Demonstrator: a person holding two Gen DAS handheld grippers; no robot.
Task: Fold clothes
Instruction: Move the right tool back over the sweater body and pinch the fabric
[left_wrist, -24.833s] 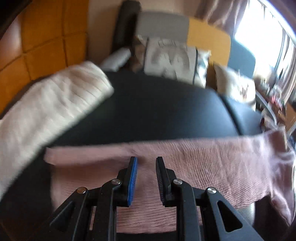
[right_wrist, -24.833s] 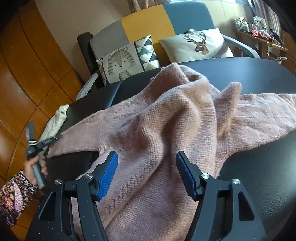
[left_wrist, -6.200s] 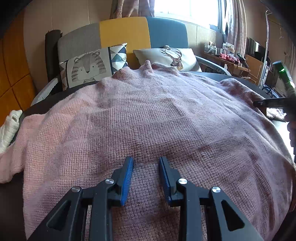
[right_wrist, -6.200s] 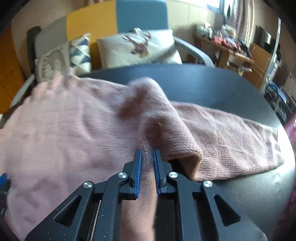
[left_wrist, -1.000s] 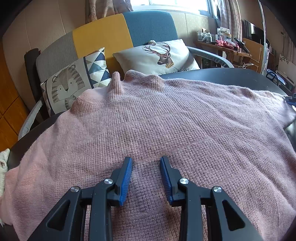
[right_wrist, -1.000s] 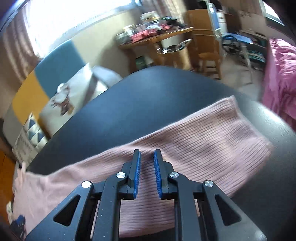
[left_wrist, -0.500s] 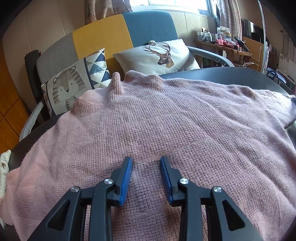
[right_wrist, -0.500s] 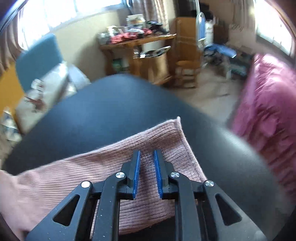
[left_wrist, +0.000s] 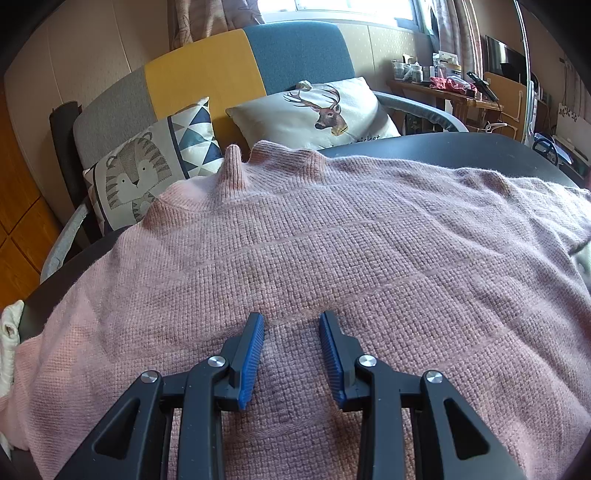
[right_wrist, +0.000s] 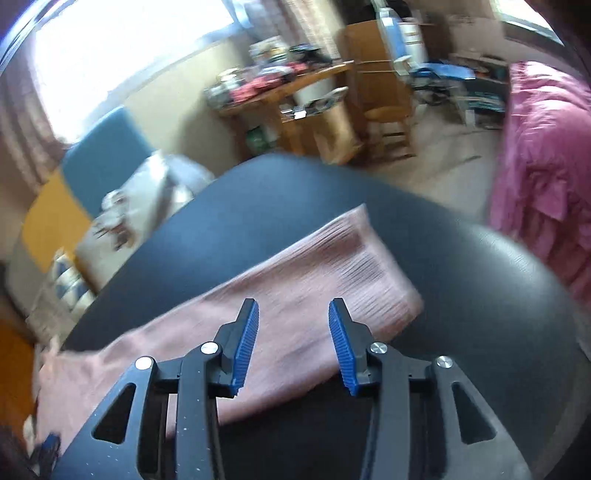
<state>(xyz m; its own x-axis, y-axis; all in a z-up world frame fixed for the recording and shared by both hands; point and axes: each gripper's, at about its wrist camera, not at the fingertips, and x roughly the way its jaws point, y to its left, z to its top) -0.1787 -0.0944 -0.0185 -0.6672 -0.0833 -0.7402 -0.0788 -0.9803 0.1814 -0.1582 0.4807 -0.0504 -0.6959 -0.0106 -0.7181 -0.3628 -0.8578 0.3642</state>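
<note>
A pink knitted sweater (left_wrist: 332, 240) lies spread flat on the black table (left_wrist: 480, 147), its collar at the far side. My left gripper (left_wrist: 291, 317) rests low over the sweater's body, open, with a small ridge of knit at its fingertips and nothing clamped. In the right wrist view, the sweater's right sleeve (right_wrist: 332, 266) lies stretched across the black table (right_wrist: 498, 314), cuff pointing to the far right. My right gripper (right_wrist: 291, 304) hovers above the sleeve near the cuff, its blue pads wide apart. This view is motion-blurred.
A white garment (left_wrist: 7, 332) lies at the table's left edge. Beyond the table stands a grey, yellow and blue sofa (left_wrist: 295, 48) with a tiger cushion (left_wrist: 147, 173) and a deer cushion (left_wrist: 321, 107). Pink bedding (right_wrist: 546, 147) and a cluttered wooden desk (right_wrist: 295, 85) are to the right.
My right gripper has gone from nearly shut to wide open over the sleeve, and its view has swung left. The left gripper and the sweater's body have not moved.
</note>
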